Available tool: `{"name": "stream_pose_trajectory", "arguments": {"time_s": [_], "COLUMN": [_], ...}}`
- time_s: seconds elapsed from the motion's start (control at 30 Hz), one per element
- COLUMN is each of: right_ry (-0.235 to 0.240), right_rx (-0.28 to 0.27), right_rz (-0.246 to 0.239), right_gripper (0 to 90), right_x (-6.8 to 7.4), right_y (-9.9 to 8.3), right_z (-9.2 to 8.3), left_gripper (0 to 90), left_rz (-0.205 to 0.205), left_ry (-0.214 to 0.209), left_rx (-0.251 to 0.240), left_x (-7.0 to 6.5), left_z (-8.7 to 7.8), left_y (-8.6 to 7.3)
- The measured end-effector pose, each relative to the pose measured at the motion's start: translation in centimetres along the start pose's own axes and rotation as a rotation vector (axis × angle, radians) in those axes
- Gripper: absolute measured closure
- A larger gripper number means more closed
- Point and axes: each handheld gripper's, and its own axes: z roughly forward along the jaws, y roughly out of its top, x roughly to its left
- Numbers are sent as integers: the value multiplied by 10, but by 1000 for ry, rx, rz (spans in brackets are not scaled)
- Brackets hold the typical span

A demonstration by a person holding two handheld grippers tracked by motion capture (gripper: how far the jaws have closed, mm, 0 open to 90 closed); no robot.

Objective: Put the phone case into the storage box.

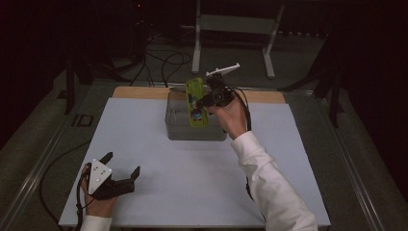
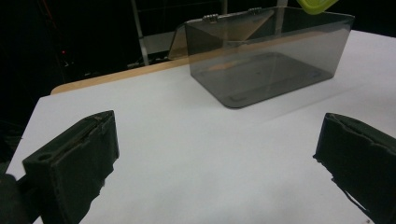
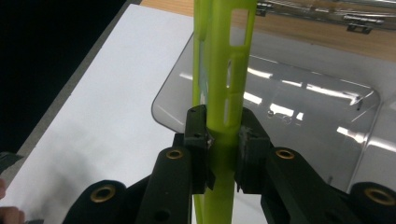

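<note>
Green case gripped above smoky box

Right gripper [image 1: 206,98] clamped on the lime-green phone case [image 1: 196,102], upper centre of the high view, case tilted over the open, transparent grey box [image 1: 192,132]; jaws pressing both sides of the case's edge in the right gripper view; left gripper [image 1: 122,166] lower left, jaws spread wide, holding nothing, above the white board [image 1: 159,183].
</note>
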Motion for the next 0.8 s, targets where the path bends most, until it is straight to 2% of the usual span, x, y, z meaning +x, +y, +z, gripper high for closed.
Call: {"name": "stream_pose_trajectory", "arguments": {"time_s": [0.37,0.8], "right_ry": [-46,-65], "right_rx": [14,24], "right_rz": [2,35], "right_gripper": [782,782], "right_x": [-3,-12], "right_y": [10,19], "right_z": [3,5], "left_gripper": [1,1], "left_rz": [-2,2], "left_ry": [2,-1], "left_rx": [-5,-5], "left_x": [-1,-2], "left_z": [0,1], "left_y": [0,0]}}
